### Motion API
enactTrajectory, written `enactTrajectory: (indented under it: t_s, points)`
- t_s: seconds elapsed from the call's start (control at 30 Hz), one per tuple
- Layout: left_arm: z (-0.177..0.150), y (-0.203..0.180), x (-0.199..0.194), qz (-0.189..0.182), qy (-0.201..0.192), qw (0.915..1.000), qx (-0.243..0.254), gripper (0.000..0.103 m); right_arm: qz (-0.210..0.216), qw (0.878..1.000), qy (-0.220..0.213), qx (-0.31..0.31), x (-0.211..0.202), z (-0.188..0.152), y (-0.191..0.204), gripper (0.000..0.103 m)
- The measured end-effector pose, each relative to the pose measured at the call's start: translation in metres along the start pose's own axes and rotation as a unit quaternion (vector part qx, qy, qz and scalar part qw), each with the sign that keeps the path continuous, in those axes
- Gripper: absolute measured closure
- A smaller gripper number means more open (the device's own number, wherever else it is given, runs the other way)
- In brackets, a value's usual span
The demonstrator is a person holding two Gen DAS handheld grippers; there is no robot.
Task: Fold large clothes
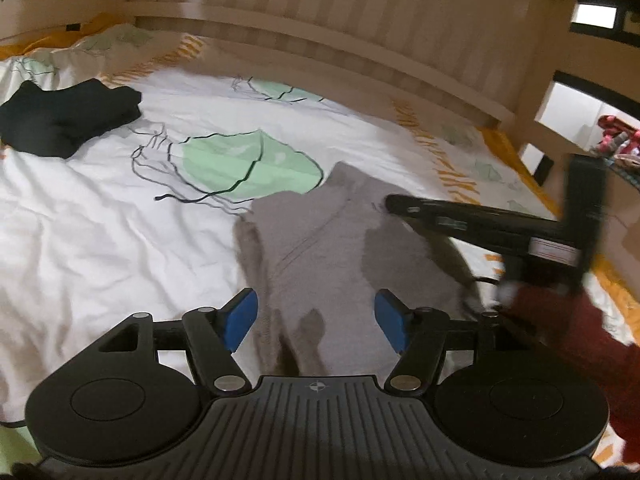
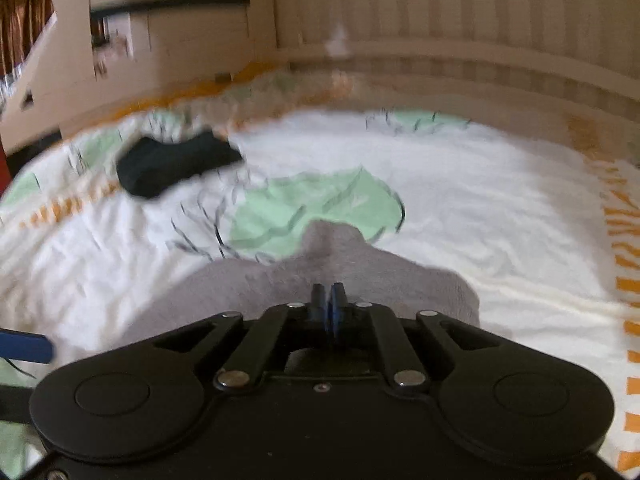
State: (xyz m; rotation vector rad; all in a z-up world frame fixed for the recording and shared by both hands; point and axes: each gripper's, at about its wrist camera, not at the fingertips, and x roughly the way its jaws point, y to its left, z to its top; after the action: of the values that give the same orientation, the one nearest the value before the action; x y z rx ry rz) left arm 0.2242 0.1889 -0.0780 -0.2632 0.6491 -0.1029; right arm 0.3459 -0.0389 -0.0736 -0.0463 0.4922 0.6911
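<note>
Your left gripper (image 1: 316,318) hung low over the soft grey garment (image 1: 328,248), blue pads (image 1: 242,316) spread wide with nothing between them. Your right gripper (image 2: 329,302) came in from the right, fingers pressed together; it looked pinched on the grey cloth's edge, though the blur made that hard to confirm. The garment lay rumpled on the white bedcover with green leaf prints (image 1: 120,220), its near end cut off behind the left gripper's body. A folded black garment (image 1: 68,118) sat well apart, towards the wooden slatted bed rail (image 1: 360,12). A dark red sleeve (image 1: 580,332) showed at the right wrist.
</note>
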Motion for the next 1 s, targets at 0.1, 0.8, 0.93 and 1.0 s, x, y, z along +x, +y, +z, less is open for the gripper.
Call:
enactTrajectory:
  t_s: [0.1,0.8,0.93,1.0]
  points:
    - [-0.004,0.004,0.007,0.004,0.014,0.9998,-0.015,0.039,0.012,1.0,-0.004,-0.016,-0.017,-0.011,0.012,0.084]
    - [-0.014,0.034,0.06,-0.049,0.134,0.9851,-0.097,0.024,0.081,0.973,0.062,0.209,-0.026,-0.034,-0.106,0.004]
    - [-0.013,0.036,0.075,-0.086,0.14,0.9798,-0.114,0.007,0.143,0.949,0.102,0.261,-0.002,-0.056,-0.118,0.004]
    - [-0.011,0.039,0.082,-0.112,0.146,0.9752,-0.123,0.001,0.172,0.94,0.107,0.276,0.009,-0.064,-0.117,0.002]
